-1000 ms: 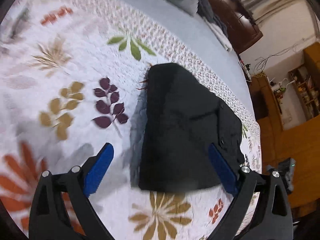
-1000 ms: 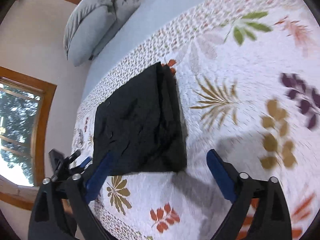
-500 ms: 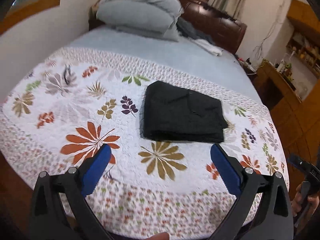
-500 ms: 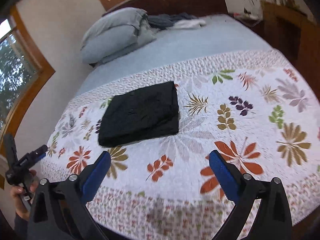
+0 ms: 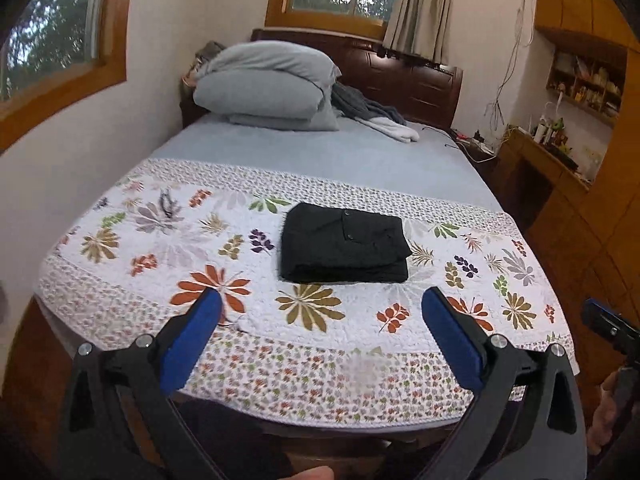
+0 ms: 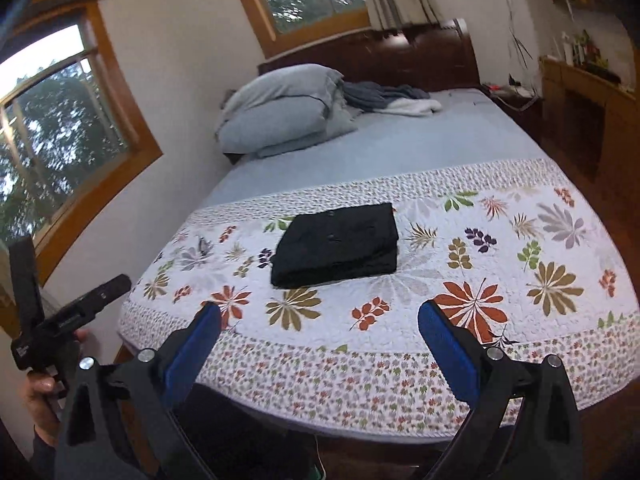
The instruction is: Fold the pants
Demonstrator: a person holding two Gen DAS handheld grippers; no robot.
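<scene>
Neatly folded, the black pants (image 5: pixel 345 249) lie on the floral quilt (image 5: pixel 160 240), with the left gripper (image 5: pixel 320 312) and right gripper (image 6: pixel 319 316) both spread wide, empty.

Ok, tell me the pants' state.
Folded: the pants lie as a compact layered rectangle on the quilt, both grippers clear.

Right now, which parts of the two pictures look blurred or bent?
Left wrist view: the pants are sharp, the walls bow from the fisheye lens. Right wrist view: the window is smeared and bright, the quilt edge curves.
</scene>
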